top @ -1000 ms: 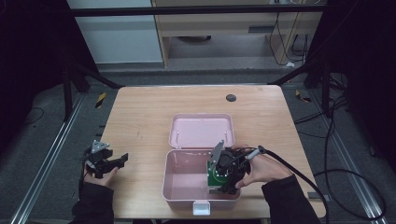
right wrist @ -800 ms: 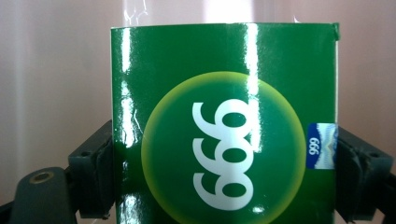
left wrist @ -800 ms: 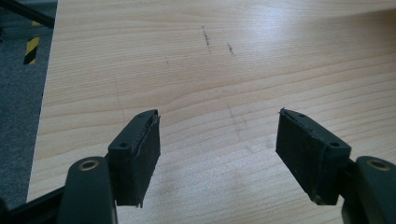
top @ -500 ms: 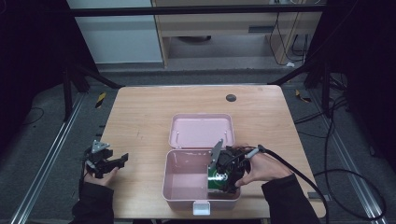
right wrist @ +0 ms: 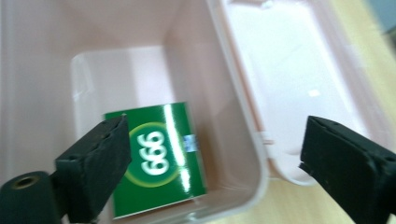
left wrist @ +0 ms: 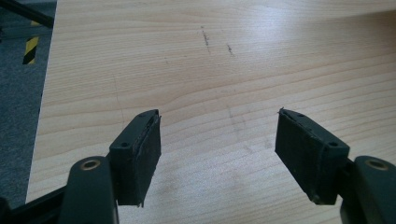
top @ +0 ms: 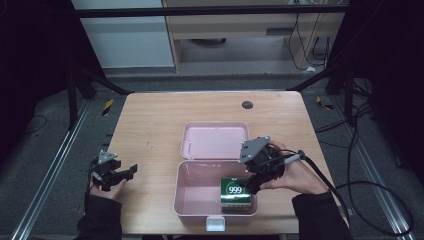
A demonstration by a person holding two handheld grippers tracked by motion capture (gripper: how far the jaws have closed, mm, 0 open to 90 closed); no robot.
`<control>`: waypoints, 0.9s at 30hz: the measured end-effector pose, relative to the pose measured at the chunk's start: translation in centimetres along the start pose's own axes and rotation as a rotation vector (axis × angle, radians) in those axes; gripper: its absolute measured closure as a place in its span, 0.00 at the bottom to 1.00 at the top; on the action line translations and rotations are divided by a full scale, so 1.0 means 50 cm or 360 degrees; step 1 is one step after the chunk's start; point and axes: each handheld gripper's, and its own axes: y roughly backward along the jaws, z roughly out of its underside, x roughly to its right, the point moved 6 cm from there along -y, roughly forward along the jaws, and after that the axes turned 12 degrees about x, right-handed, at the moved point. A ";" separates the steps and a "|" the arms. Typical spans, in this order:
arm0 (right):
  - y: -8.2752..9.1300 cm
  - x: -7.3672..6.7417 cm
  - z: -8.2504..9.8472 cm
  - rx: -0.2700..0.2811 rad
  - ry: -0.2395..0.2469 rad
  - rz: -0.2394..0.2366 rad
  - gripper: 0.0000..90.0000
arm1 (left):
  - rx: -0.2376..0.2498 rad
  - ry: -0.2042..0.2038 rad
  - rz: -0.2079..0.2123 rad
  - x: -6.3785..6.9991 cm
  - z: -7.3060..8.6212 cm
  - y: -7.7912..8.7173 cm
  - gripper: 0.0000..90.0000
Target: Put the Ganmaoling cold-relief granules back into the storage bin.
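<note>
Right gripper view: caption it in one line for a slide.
Open right tool above a green rectangular box marked 999 lying inside an open pink plastic container.

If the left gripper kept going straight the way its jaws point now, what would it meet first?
Probably just the bare wooden table. The left gripper is open, with only tabletop between and ahead of its jaws. In the high view it points toward the pink box, but depth is unclear.
</note>
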 end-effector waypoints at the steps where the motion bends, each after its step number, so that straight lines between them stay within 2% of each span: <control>1: 0.011 0.008 -0.002 0.0039 -0.0005 0.0065 0.07 | 0.0000 0.0001 0.0000 0.000 0.000 0.000 0.34; 5: 0.032 0.019 0.003 0.0141 -0.0084 0.0144 0.08 | -0.0001 -0.0001 -0.0001 -0.001 0.000 0.001 0.34; 9: 0.057 0.039 0.024 0.0226 -0.0184 0.0282 0.07 | 0.0002 0.0000 0.0000 0.001 0.000 0.000 0.34; 11: 0.069 0.049 0.036 0.0276 -0.0233 0.0374 0.08 | 0.0002 0.0000 0.0000 0.001 0.000 0.000 0.34; 12: 0.069 0.049 0.036 0.0276 -0.0233 0.0374 0.08 | 0.0001 -0.0001 0.0000 0.001 0.000 0.000 0.34; 15: 0.090 0.067 0.057 0.0403 -0.0347 0.0529 0.08 | 0.0002 -0.0004 -0.0002 0.001 0.000 0.001 0.34; 16: 0.104 0.079 0.072 0.0515 -0.0432 0.0642 0.08 | 0.0004 -0.0001 -0.0002 0.001 0.000 0.000 0.34; 17: 0.104 0.079 0.072 0.0515 -0.0432 0.0642 0.08 | 0.0003 -0.0001 -0.0001 0.001 0.000 0.000 0.34; 18: 0.109 0.083 0.078 0.0551 -0.0463 0.0684 0.08 | 0.0001 -0.0002 -0.0001 0.001 0.000 0.000 0.34; 20: 0.123 0.098 0.113 0.0635 -0.0590 0.0834 0.08 | 0.0002 -0.0004 -0.0002 0.002 0.000 0.000 0.34; 22: 0.124 0.100 0.123 0.0643 -0.0618 0.0861 0.07 | 0.0005 -0.0005 -0.0002 0.002 0.000 0.000 0.34; 25: 0.123 0.110 0.168 0.0633 -0.0701 0.0996 0.08 | 0.0010 -0.0007 -0.0006 0.002 0.000 0.000 0.33; 26: 0.123 0.116 0.192 0.0625 -0.0749 0.1079 0.10 | 0.0011 -0.0008 -0.0007 0.001 0.000 0.000 0.33; 27: 0.121 0.120 0.207 0.0587 -0.0777 0.1104 0.09 | 0.0013 -0.0007 -0.0006 0.002 0.000 0.000 0.33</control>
